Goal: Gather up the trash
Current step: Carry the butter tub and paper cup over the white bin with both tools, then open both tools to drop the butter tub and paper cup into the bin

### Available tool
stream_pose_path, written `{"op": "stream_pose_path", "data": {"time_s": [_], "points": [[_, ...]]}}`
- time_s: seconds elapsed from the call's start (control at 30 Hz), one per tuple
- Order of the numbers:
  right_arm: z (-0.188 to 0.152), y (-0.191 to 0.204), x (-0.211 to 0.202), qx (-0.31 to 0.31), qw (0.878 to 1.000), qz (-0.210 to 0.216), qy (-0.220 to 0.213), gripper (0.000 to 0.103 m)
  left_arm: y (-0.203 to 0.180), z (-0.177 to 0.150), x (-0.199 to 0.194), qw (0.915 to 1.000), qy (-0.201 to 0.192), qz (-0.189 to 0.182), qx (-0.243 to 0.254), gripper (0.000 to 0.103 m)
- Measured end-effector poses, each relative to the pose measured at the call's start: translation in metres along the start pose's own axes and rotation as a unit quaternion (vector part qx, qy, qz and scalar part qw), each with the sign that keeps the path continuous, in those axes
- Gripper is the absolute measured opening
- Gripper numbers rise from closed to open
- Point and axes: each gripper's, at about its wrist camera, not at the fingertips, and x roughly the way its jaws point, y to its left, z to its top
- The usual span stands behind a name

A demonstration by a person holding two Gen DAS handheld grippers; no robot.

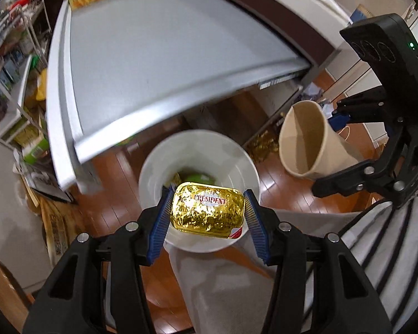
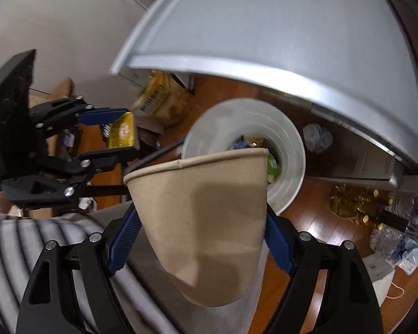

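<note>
Tongs (image 1: 207,211) above wooden floor (image 1: 287,178), seemingly beside table (image 1: 164,55).

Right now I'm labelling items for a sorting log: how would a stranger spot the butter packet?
Find the white bin on the wooden floor below the grey table edge. Directly above its mouth, the left gripper clamps a small rounded-rectangle packet, the butter packet. Its crinkled gold foil lid with red PRESIDENT lettering sets it apart from the plain tan paper cup beside it.
</note>
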Motion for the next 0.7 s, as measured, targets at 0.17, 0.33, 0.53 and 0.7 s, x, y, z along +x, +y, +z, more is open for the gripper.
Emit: {"op": "stream_pose_path", "data": {"time_s": [0.17,0.33,0.53,0.7], "points": [[-0.003,-0.012,0.033,0.02,0.999,-0.036,0.019,0.08,0.002,-0.007,0.024,0.9997,0.024,0.003,-0.007,0.052],[0.003,-0.021,0.049,0.052,0.996,-0.069,0.015,0.085,0.005,-0.005,0.039,0.9993,0.035,0.008,-0.007,0.052],[-0.001,-0.027,0.045,0.046,0.995,-0.092,0.012,0.088,0.006,-0.001,0.054,0.9989,0.045,0.012,-0.002,0.052],[-0.006,-0.028,0.035,0.056,0.994,-0.091,-0.001,0.088,0.007,0.0,0.075,0.9978,0.065,0.015,0.0,0.053]]}}
